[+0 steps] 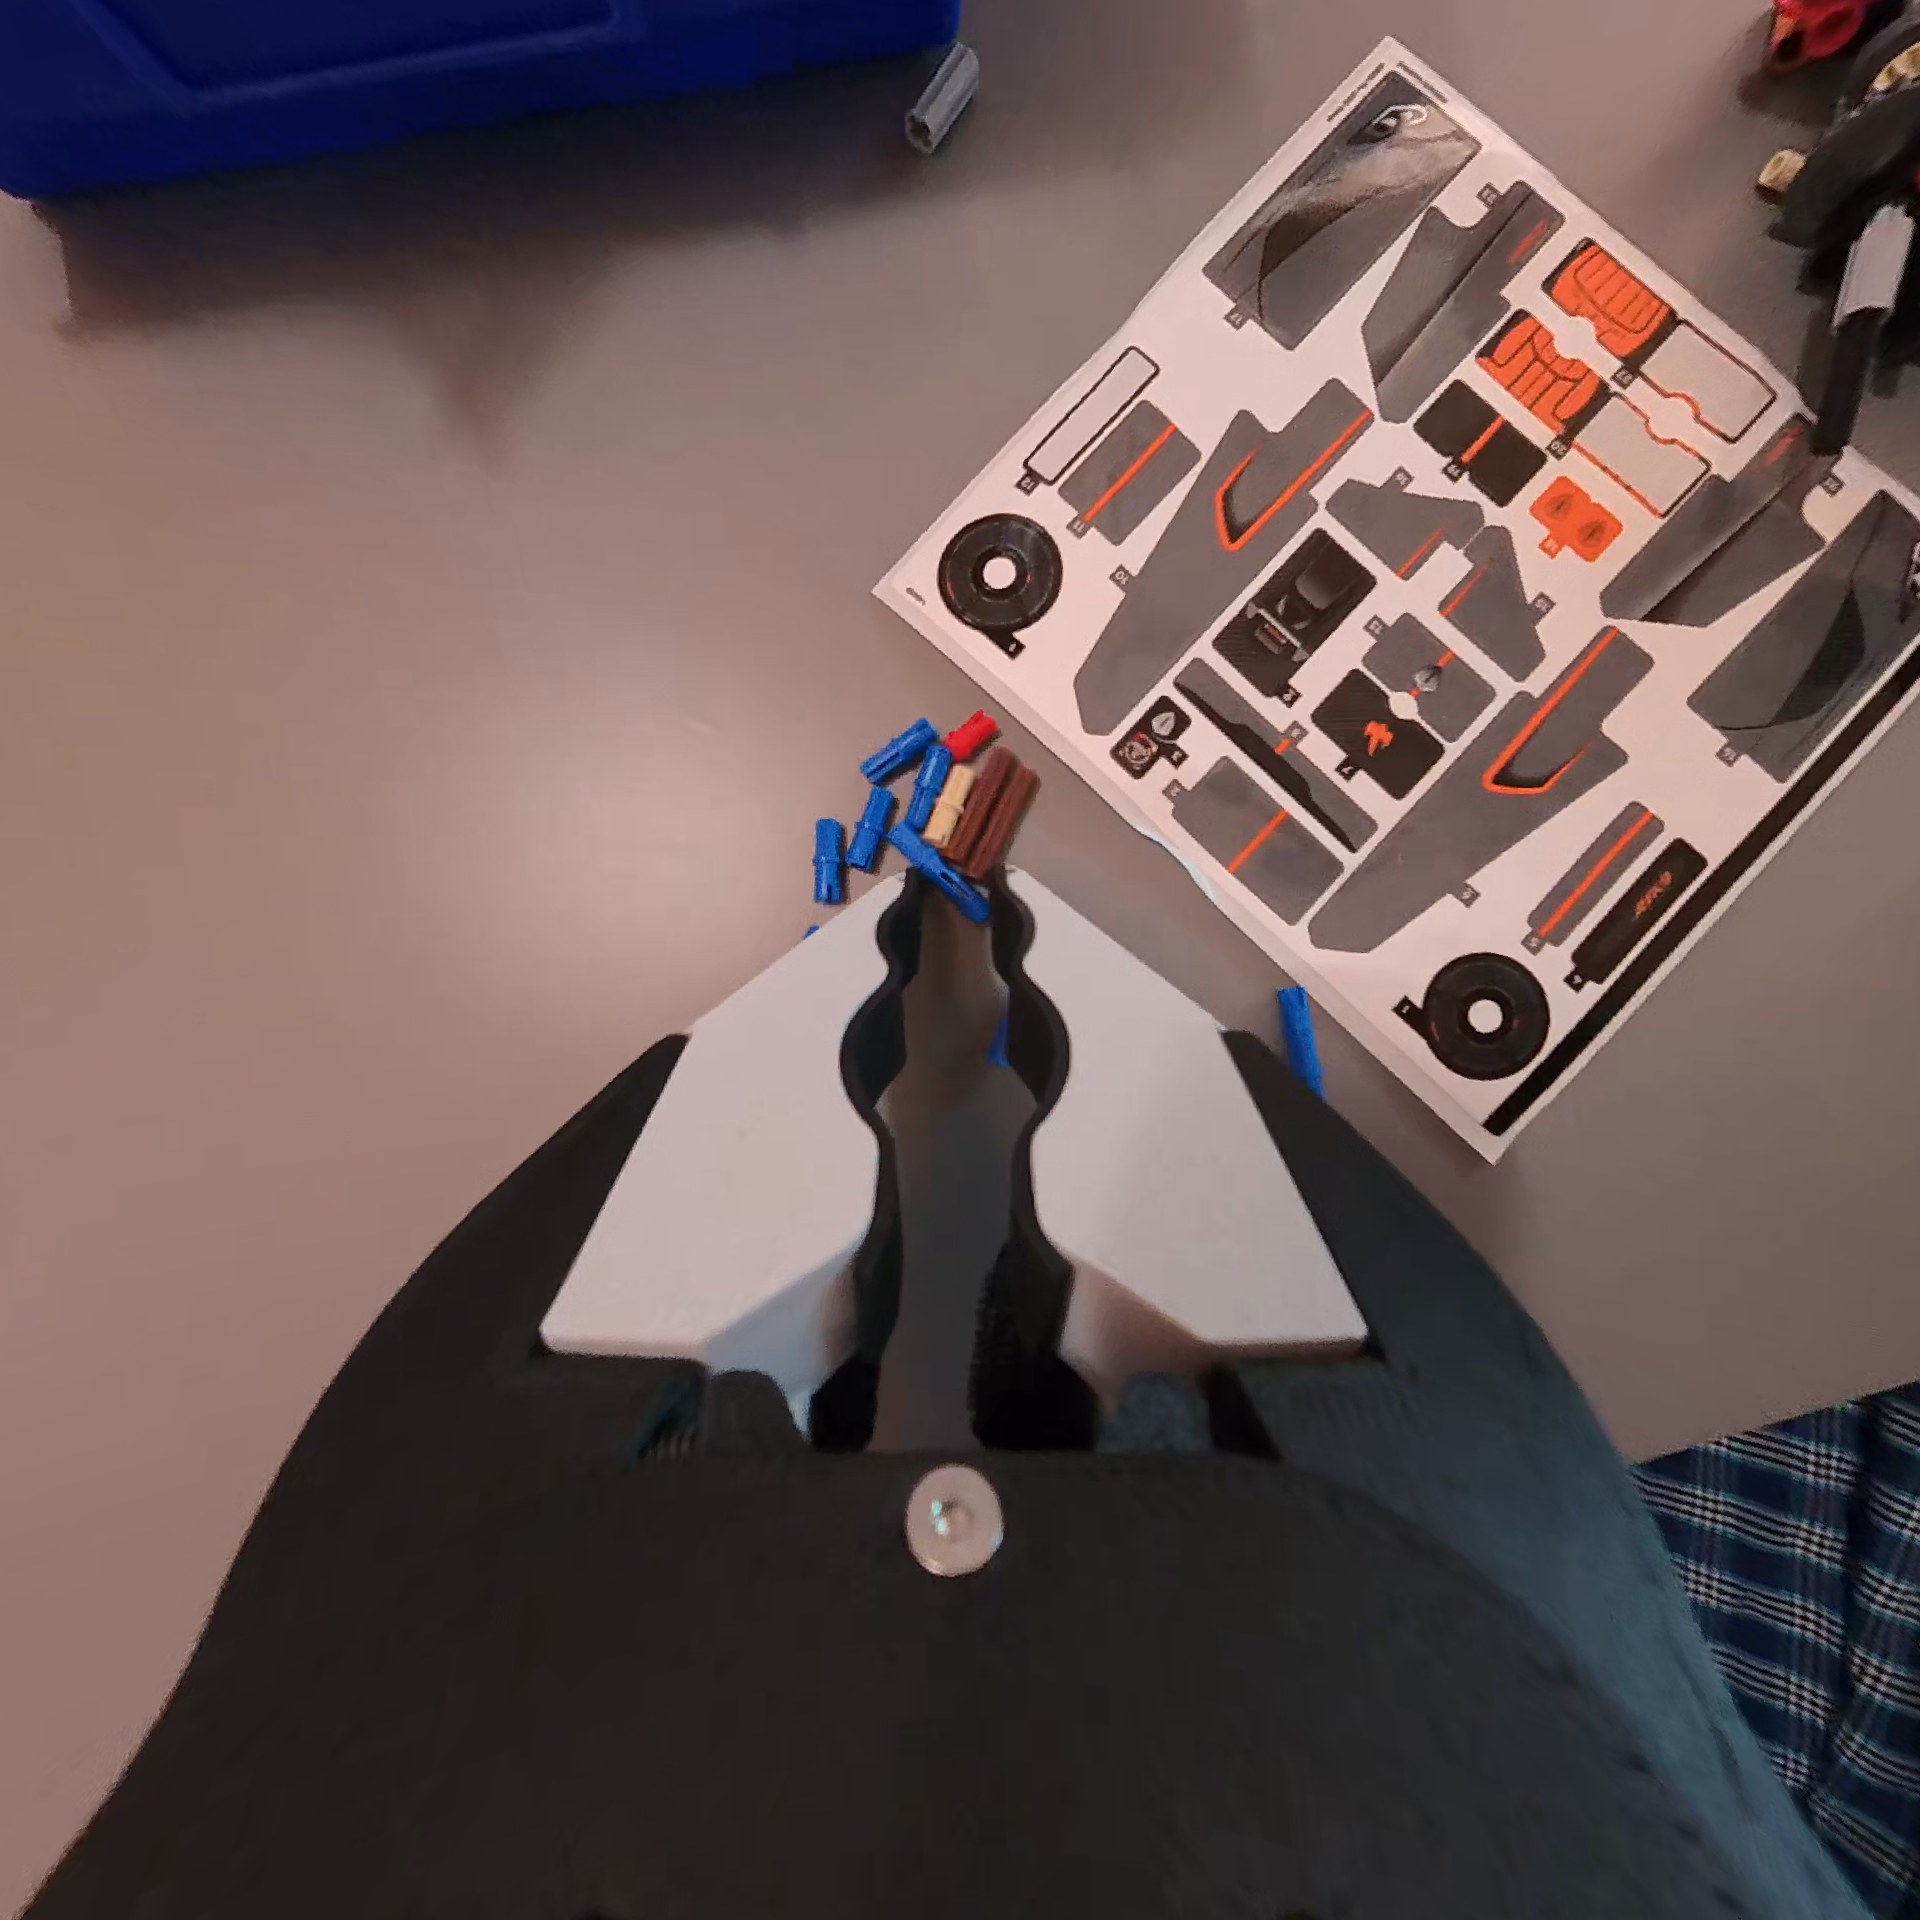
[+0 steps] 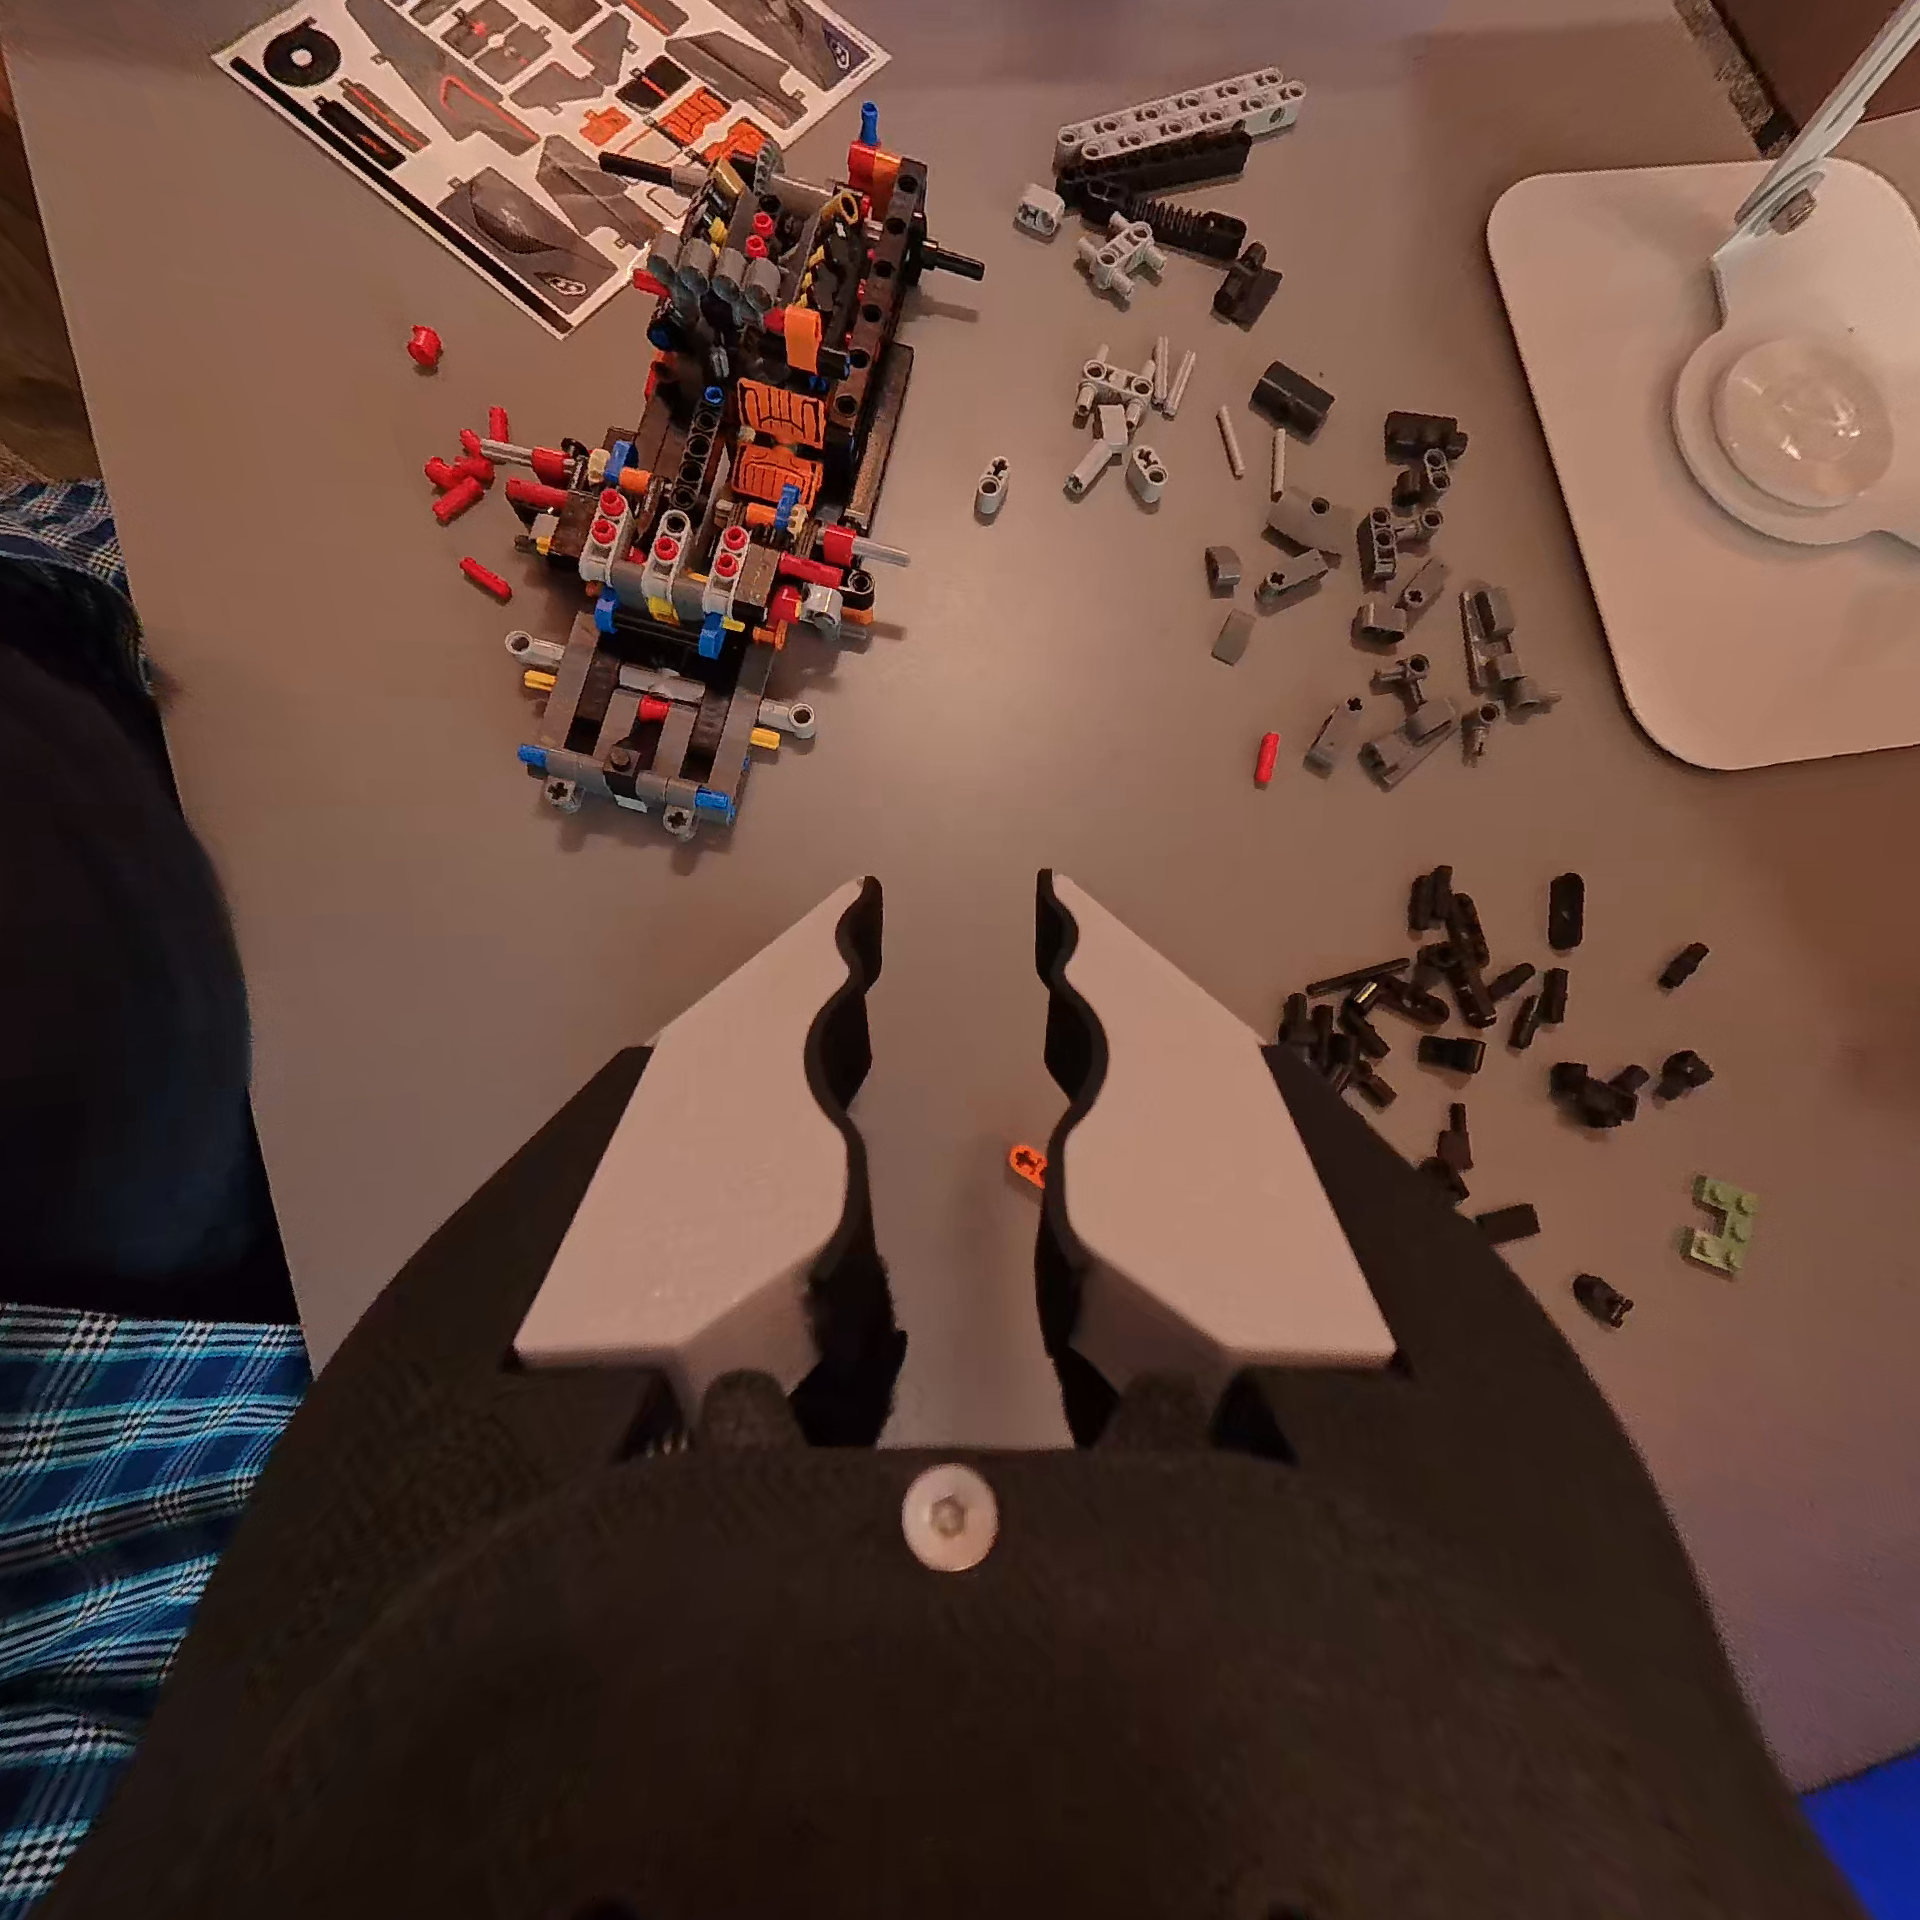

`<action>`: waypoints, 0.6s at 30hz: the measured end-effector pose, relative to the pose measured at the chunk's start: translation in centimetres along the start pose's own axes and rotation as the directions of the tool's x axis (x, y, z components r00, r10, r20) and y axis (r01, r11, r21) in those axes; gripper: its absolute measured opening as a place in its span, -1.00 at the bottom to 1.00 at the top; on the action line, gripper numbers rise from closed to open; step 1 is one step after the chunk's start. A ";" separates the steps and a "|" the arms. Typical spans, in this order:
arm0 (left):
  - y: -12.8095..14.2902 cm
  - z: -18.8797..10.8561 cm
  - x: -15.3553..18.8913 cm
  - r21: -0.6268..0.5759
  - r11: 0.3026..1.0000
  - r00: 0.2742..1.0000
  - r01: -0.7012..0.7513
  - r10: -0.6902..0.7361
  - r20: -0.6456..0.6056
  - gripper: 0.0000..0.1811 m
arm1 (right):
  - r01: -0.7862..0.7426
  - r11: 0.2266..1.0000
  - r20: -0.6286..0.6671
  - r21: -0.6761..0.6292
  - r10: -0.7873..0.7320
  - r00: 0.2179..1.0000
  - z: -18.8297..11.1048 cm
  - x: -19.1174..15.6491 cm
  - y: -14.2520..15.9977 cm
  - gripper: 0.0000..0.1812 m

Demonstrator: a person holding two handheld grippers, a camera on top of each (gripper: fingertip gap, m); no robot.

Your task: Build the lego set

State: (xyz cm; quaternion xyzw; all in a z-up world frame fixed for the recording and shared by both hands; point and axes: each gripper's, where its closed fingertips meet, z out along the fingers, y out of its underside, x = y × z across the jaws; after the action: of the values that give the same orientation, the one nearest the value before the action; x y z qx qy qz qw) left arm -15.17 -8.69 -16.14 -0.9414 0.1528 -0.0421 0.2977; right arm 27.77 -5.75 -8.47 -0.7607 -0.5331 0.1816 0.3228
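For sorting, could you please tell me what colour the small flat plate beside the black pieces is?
Light green; the small flat plate shows best in the right wrist view.

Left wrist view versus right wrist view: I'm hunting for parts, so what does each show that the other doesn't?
Only the left wrist view: blue pins, brown pieces, a blue bin, and the left gripper over the pins.

Only the right wrist view: the half-built car, grey parts, black parts, a lamp base, and the open right gripper.

Both: the sticker sheet and the table.
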 end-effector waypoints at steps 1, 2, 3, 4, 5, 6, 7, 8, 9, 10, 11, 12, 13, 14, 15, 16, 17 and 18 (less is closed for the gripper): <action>-0.1 0.1 -0.1 -0.001 1.000 1.000 -0.003 0.003 -0.001 -0.88 | -0.003 1.000 0.000 0.001 0.003 1.000 0.0 0.0 0.1 -0.70; -0.1 0.1 -0.2 -0.005 1.000 1.000 -0.002 0.002 -0.005 -0.89 | -0.005 1.000 0.000 0.001 0.005 1.000 0.0 0.0 0.2 -0.70; -0.1 0.1 -0.2 -0.009 1.000 1.000 0.000 0.000 -0.009 -0.90 | -0.007 1.000 -0.001 0.001 0.007 1.000 -0.1 0.0 0.3 -0.70; -0.1 0.1 -0.2 -0.012 1.000 1.000 -0.004 0.004 -0.013 -0.90 | -0.010 1.000 -0.002 0.002 0.010 1.000 -0.1 0.1 0.5 -0.70; -0.1 0.1 -0.2 -0.015 1.000 1.000 -0.011 0.010 -0.018 -0.91 | -0.012 1.000 -0.002 0.004 0.012 1.000 -0.1 0.1 0.5 -0.70; -0.1 0.1 -0.3 -0.015 1.000 1.000 -0.013 0.012 -0.020 -0.92 | -0.015 1.000 -0.001 0.006 0.015 1.000 -0.2 0.2 0.6 -0.70; 0.0 0.1 -0.4 -0.015 1.000 1.000 -0.018 0.018 -0.018 -0.95 | -0.016 1.000 -0.001 0.006 0.016 1.000 -0.2 0.2 0.7 -0.70; 0.0 0.1 -0.4 -0.010 1.000 0.999 -0.026 0.026 -0.023 -0.95 | -0.016 1.000 -0.002 0.007 0.016 1.000 -0.2 0.3 0.7 -0.70; 0.0 0.1 -0.3 -0.006 1.000 0.999 -0.031 0.031 -0.031 -0.96 | -0.016 1.000 -0.001 0.009 0.016 1.000 -0.2 0.3 0.7 -0.70; 0.0 0.0 -0.4 -0.003 1.000 0.999 -0.023 0.023 -0.036 -0.96 | -0.017 1.000 0.000 0.010 0.017 1.000 -0.2 0.3 0.7 -0.70; 0.0 0.0 -0.4 -0.002 1.000 0.999 -0.018 0.018 -0.038 -0.96 | -0.016 1.000 0.000 0.011 0.016 1.000 -0.2 0.3 0.7 -0.70; 0.0 0.0 -0.5 0.000 1.000 0.999 -0.019 0.019 -0.037 -0.96 | -0.016 1.000 0.000 0.012 0.016 1.000 -0.2 0.4 0.7 -0.70; 0.0 0.0 -0.6 0.002 1.000 0.999 -0.022 0.022 -0.032 -0.96 | -0.016 1.000 0.001 0.013 0.016 1.000 -0.2 0.4 0.7 -0.70; 0.1 0.0 -0.6 0.002 1.000 0.999 -0.028 0.028 -0.031 -0.96 | -0.017 1.000 0.002 0.014 0.017 1.000 -0.1 0.4 0.8 -0.70; 0.0 -0.1 -0.5 0.006 0.999 0.999 -0.036 0.036 -0.035 -0.96 | -0.017 1.000 0.002 0.014 0.017 1.000 -0.2 0.4 0.8 -0.70; -0.1 -0.1 -0.4 0.016 0.999 0.998 -0.045 0.046 -0.033 -0.96 | -0.017 1.000 0.001 0.015 0.017 1.000 -0.2 0.4 0.8 -0.70; -0.2 -0.2 -0.5 0.020 0.999 0.998 -0.051 0.052 -0.024 -0.96 | -0.017 1.000 0.000 0.017 0.017 1.000 -0.2 0.4 0.8 -0.70; -0.3 -0.2 -0.5 0.024 0.998 0.998 -0.056 0.056 -0.023 -0.96 | -0.018 1.000 0.000 0.019 0.018 1.000 -0.2 0.4 0.8 -0.70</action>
State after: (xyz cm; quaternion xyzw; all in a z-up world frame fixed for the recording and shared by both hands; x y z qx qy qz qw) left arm -15.59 -8.47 -15.78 -0.9327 0.1821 -0.0468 0.3077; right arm 28.61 -5.58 -8.82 -0.7624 -0.5243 0.1894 0.3285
